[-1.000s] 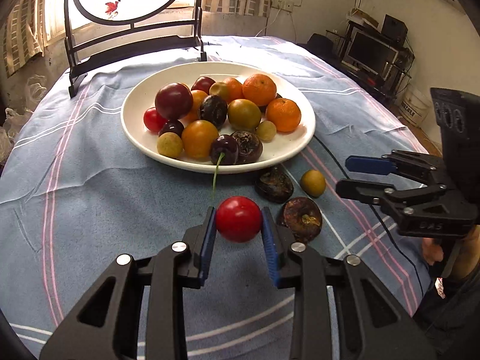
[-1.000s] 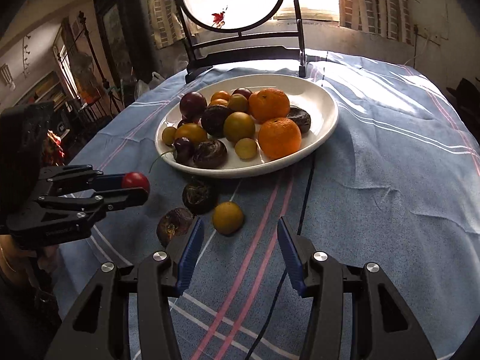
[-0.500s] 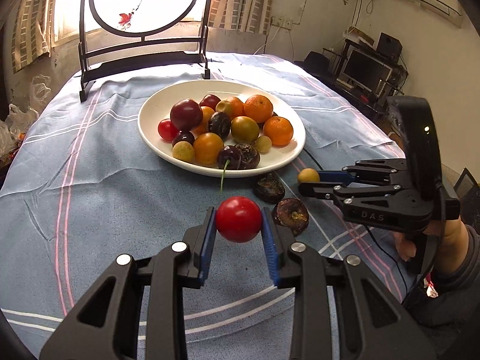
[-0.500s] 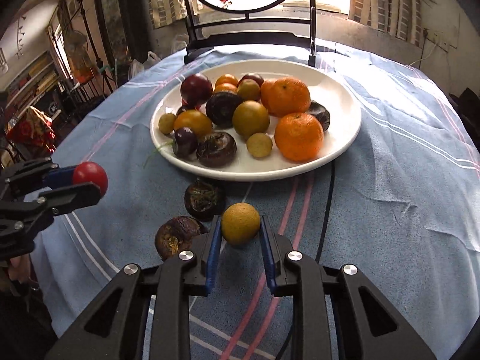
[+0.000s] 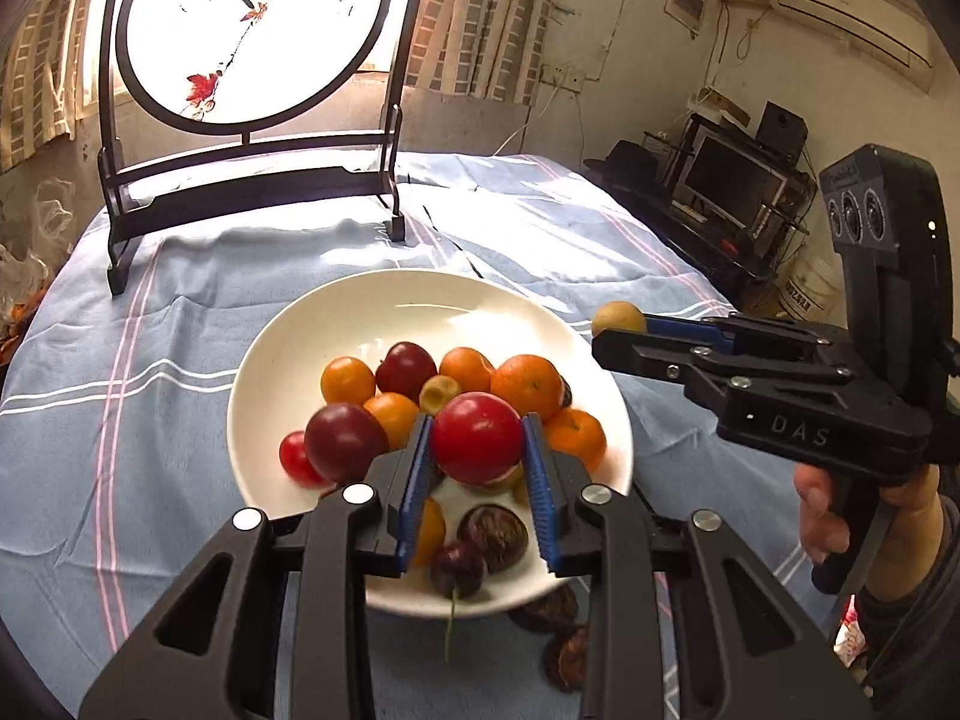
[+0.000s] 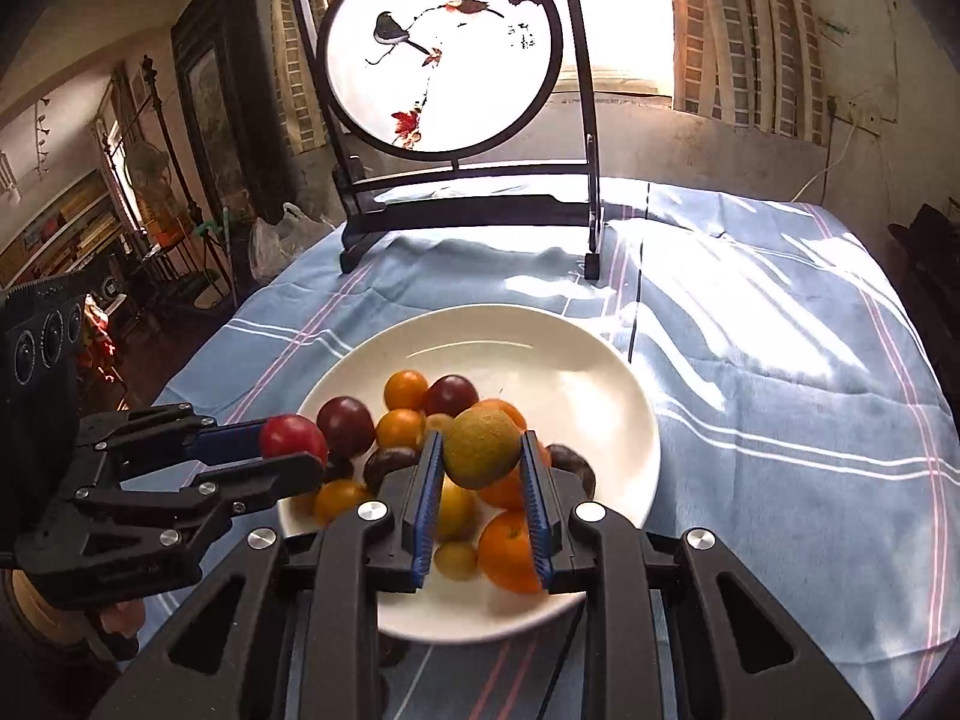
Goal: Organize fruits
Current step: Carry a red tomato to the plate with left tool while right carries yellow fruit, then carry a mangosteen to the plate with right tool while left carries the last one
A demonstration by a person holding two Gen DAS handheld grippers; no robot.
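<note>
- Nearest in the left wrist view: left gripper (image 5: pixel 477 450) clamped on a red tomato-like fruit (image 5: pixel 477 439) between blue pads, held in the air above the fruit pile.
- Nearest in the right wrist view: right gripper (image 6: pixel 480 456) closed around a yellow-green round fruit (image 6: pixel 482 449), likewise aloft over the plate.
- Below both: white plate (image 5: pixel 336 324) on a blue striped tablecloth (image 5: pixel 90 420), fruit crowded into the near half, from about 3 o'clock round to 9 o'clock; far half at 12 o'clock bare.
- Off the plate, at about 6 o'clock from its rim: two dark wrinkled fruits (image 5: pixel 555 630) on the cloth, not yet collected.
- Best release, as a judgement: lower each fruit close to a bare spot toward 12 o'clock before parting the jaws, rather than dropping onto the mound of oranges (image 5: pixel 525 384) and plums (image 5: pixel 342 441), where round fruit would likely roll off.
- Worth staggering the two placements; grippers sit near each other, with collision risk if both descend together.
- Farthest, at 12 o'clock on the table: round painted bird screen (image 6: pixel 438 48) in a dark stand, well apart from the plate.
</note>
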